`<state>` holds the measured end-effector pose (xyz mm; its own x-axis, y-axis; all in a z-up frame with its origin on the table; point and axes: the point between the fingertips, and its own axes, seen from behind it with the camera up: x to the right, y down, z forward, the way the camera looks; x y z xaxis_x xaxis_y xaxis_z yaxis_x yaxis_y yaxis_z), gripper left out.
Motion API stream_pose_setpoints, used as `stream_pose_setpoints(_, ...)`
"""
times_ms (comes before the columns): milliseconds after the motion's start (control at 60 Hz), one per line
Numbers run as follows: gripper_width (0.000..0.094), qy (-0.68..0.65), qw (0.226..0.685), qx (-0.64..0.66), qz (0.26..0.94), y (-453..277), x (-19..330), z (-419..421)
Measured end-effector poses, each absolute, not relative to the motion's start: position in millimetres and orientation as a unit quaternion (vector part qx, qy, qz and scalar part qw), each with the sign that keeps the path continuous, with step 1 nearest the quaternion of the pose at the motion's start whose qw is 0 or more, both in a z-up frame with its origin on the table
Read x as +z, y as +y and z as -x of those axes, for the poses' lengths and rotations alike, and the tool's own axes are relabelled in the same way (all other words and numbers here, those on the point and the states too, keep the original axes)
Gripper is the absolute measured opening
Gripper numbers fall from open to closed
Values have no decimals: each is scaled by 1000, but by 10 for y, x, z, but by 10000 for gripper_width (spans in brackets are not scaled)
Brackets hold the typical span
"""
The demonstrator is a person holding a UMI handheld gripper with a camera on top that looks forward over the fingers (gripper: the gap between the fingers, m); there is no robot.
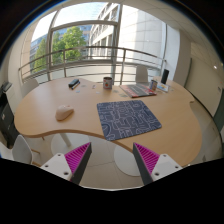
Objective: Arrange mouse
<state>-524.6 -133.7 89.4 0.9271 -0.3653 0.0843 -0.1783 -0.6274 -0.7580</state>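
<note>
A pale mouse (64,113) lies on the wooden table (60,98), to the left of a blue patterned mouse mat (127,119) near the table's front edge. My gripper (112,158) hangs in front of the table, well short of it, over the floor. Its fingers (75,158) stand wide apart with the magenta pads facing inward. It is open and nothing is between them. The mouse sits beyond and above the left finger, the mat beyond the gap.
A mug (108,83) stands mid-table. A laptop (141,90) and a dark upright object (164,76) are at the far right, a small dark item (73,84) at the back left. White chairs (18,148) flank the table's base. Large windows lie behind.
</note>
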Motion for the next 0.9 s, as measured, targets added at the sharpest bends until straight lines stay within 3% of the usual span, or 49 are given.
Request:
stream_pose_setpoints(267,851,72,430,-25,899,271,361,6519)
stream_pose_setpoints(467,849,33,423,5,906,1336,-7,6855)
stream_pose_setpoints(700,829,28,411,11,911,1777,-136,6930)
stream_pose_setpoints(767,755,15,415,3,910,1884,-149,6912)
stream_pose_setpoints(850,555,1,423,-7,906,1986,-155,6895)
stream_pose_setpoints(900,532,-6,428,-2,904,2026,-153,6916)
